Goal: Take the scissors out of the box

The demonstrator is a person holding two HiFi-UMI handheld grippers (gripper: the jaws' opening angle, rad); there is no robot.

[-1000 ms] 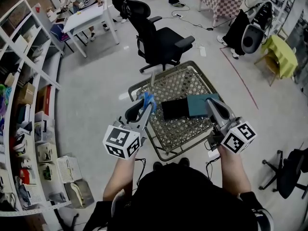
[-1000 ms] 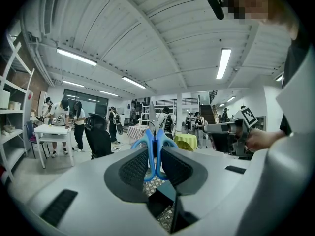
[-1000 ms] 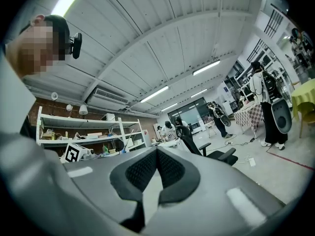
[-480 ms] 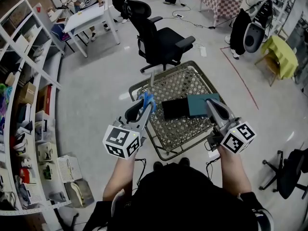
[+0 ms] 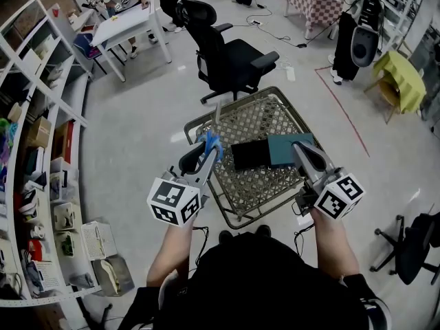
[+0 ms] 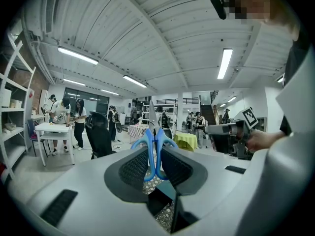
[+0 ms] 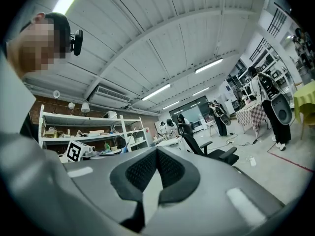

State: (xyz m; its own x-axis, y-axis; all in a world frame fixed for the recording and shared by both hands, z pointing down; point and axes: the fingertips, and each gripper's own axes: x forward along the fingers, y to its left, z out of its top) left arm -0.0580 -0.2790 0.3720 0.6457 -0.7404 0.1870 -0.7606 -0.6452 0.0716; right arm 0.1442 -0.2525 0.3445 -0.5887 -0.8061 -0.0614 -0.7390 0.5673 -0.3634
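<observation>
My left gripper (image 5: 206,151) is shut on blue-handled scissors (image 5: 212,139), held upright above the left edge of the wire-mesh table (image 5: 258,177); the steel blades point up. In the left gripper view the scissors (image 6: 155,146) stand pinched between the jaws of the left gripper (image 6: 155,162). A dark box (image 5: 250,155) lies on the mesh with its teal lid (image 5: 287,148) beside it. My right gripper (image 5: 304,154) hovers over the lid's right end. In the right gripper view the right gripper (image 7: 156,166) is shut with nothing between its pads.
A black office chair (image 5: 230,55) stands just beyond the mesh table. White shelving (image 5: 38,136) runs along the left. A white table (image 5: 130,27) with people near it stands at the far left, and a yellow-covered stand (image 5: 399,78) at the right.
</observation>
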